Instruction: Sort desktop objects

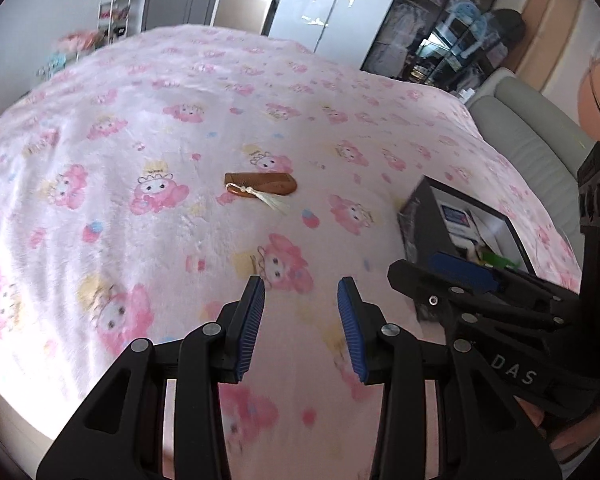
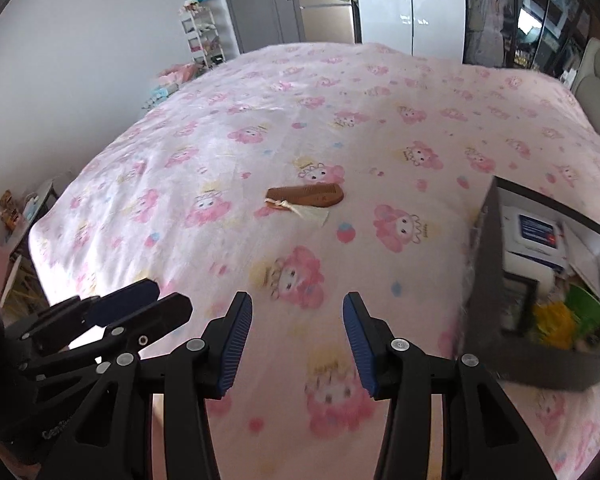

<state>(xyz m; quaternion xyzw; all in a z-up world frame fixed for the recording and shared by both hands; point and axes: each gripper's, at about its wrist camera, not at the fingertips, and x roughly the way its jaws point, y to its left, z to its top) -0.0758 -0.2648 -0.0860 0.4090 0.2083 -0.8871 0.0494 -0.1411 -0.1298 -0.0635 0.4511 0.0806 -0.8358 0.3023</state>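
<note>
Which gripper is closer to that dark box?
Right. The right gripper hangs just left of the box; the left gripper sits farther left, beyond it.

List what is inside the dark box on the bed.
The box holds a white-and-blue package, something green and something yellow. Its walls hide whatever lies beneath.

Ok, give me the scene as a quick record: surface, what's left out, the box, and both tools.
surface: pink cartoon-print blanket on a bed
item left out: brown wooden comb with a cream tassel, lying flat, alone mid-blanket
box: dark open box to the right of the comb, already holding several items, including something yellow and green
left tool: open, empty, above the blanket short of the comb
right tool: open, empty, beside the box
comb contact: neither tool touching it
</note>
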